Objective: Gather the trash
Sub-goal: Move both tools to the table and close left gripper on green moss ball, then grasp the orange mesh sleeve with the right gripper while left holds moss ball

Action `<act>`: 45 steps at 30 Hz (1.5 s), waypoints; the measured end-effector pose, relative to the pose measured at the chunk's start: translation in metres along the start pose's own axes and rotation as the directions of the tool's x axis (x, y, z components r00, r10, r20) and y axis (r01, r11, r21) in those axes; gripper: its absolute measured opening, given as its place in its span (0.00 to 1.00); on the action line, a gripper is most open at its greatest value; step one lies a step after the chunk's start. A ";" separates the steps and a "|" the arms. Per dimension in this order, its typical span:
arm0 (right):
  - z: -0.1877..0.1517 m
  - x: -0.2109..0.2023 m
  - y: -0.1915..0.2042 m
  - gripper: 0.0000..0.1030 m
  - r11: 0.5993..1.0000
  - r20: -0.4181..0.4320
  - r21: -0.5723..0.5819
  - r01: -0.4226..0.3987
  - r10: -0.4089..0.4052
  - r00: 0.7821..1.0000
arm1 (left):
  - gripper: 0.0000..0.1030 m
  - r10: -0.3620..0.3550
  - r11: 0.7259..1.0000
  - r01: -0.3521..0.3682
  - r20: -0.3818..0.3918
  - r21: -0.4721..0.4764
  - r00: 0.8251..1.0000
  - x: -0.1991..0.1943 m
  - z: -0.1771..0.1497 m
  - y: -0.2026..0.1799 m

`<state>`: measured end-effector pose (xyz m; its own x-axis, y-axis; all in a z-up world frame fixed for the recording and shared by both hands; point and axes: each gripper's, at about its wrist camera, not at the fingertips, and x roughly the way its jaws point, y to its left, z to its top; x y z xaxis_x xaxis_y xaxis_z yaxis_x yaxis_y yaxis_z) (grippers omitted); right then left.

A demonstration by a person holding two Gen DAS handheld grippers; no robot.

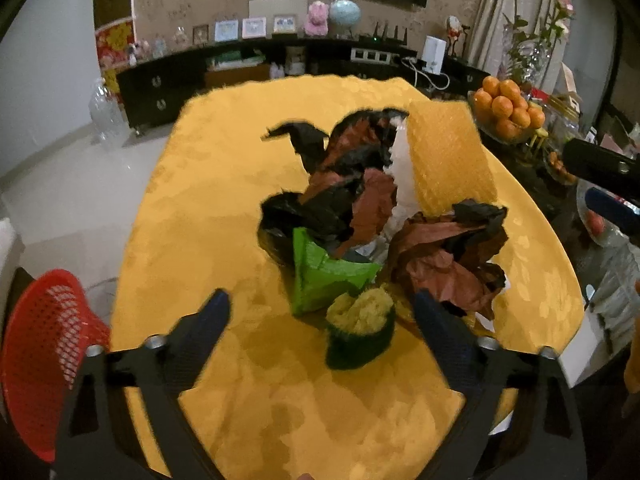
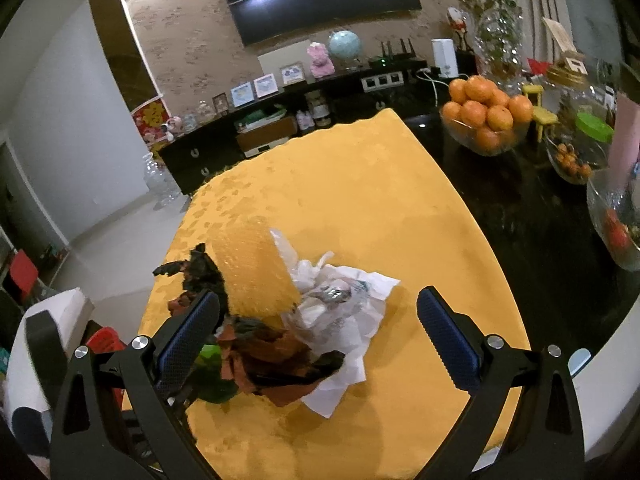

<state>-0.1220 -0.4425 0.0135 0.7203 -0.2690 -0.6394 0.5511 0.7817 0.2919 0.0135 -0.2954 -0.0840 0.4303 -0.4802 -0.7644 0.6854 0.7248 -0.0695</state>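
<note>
A heap of trash lies on the yellow tablecloth (image 1: pixel 224 184): black and brown crumpled bags (image 1: pixel 352 196), a green wrapper (image 1: pixel 324 276), a yellow-and-green sponge (image 1: pixel 360 328), white paper (image 1: pixel 400 168) and a yellow bubble mailer (image 1: pixel 448 156). My left gripper (image 1: pixel 322 312) is open and empty, its fingers on either side of the sponge and green wrapper. My right gripper (image 2: pixel 318 308) is open and empty above the heap, over the white paper (image 2: pixel 352 320), brown bags (image 2: pixel 272 360) and mailer (image 2: pixel 256 268). Its fingers also show in the left wrist view (image 1: pixel 600 184).
A red mesh basket (image 1: pixel 44 356) stands off the table's left edge. A glass bowl of oranges (image 2: pixel 484 120), jars and glass dishes (image 2: pixel 616 216) crowd the dark tabletop (image 2: pixel 520 220) on the right. A black sideboard (image 1: pixel 160 84) with ornaments lines the far wall.
</note>
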 end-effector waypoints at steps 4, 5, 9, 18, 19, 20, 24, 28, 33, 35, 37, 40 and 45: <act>-0.001 0.005 -0.004 0.94 1.000 -0.015 0.013 0.004 -0.004 1.000 | 0.49 -0.058 0.998 0.057 -0.025 -0.026 0.998 0.008 -0.006 0.002; -0.002 0.007 -0.005 0.94 1.000 -0.018 0.015 0.004 -0.003 1.000 | 0.43 -0.069 0.997 0.068 -0.023 -0.031 0.997 0.007 -0.006 0.002; -0.002 0.009 -0.004 0.94 1.000 -0.023 0.016 0.002 -0.002 1.000 | 0.31 -0.089 0.996 0.089 -0.010 -0.026 0.996 -0.002 -0.005 0.001; 0.000 0.009 -0.001 0.94 1.000 -0.006 0.009 0.001 -0.001 1.000 | 0.30 -0.081 0.993 0.086 0.068 -0.079 0.994 -0.046 -0.005 0.026; 0.001 0.010 0.000 0.94 1.000 -0.003 0.007 0.002 -0.002 1.000 | 0.30 -0.065 0.994 0.071 0.084 -0.077 0.994 -0.054 -0.005 0.029; 0.002 0.010 0.000 0.94 1.000 -0.001 0.005 0.002 -0.002 1.000 | 0.30 -0.044 0.996 0.051 0.100 -0.072 0.994 -0.061 -0.004 0.032; 0.005 0.010 0.006 0.94 1.000 0.005 -0.018 0.004 -0.004 1.000 | 0.30 0.039 0.998 -0.030 0.178 -0.058 0.983 -0.090 0.002 0.043; 0.008 0.017 0.020 0.94 0.997 0.000 -0.083 0.009 -0.009 1.000 | 0.30 0.097 0.994 -0.082 0.237 -0.072 0.967 -0.114 0.009 0.060; 0.016 0.046 0.049 0.94 0.972 -0.050 -0.236 -0.011 0.000 0.999 | 0.30 0.120 0.988 -0.090 0.258 -0.123 0.959 -0.124 0.011 0.082; 0.016 0.063 0.059 0.94 0.951 -0.083 -0.308 -0.023 -0.002 0.997 | 0.30 0.133 0.986 -0.102 0.254 -0.133 0.958 -0.123 0.011 0.086; 0.014 0.077 0.066 0.89 0.933 -0.106 -0.360 -0.020 -0.020 0.994 | 0.30 0.137 0.985 -0.105 0.246 -0.136 0.960 -0.121 0.008 0.089; 0.012 0.092 0.066 0.74 0.932 -0.147 -0.360 -0.029 -0.026 0.989 | 0.30 0.144 0.984 -0.114 0.233 -0.140 0.962 -0.119 0.006 0.094; 0.010 0.095 0.062 0.39 0.947 -0.173 -0.318 -0.037 -0.020 0.985 | 0.30 0.154 0.981 -0.120 0.233 -0.151 0.960 -0.119 0.005 0.098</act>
<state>-0.0150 -0.4252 -0.0218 0.6253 -0.1833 -0.7585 0.3616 0.9294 0.0735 0.0321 -0.1700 0.0034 0.6556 -0.4647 -0.5952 0.5317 0.8438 -0.0732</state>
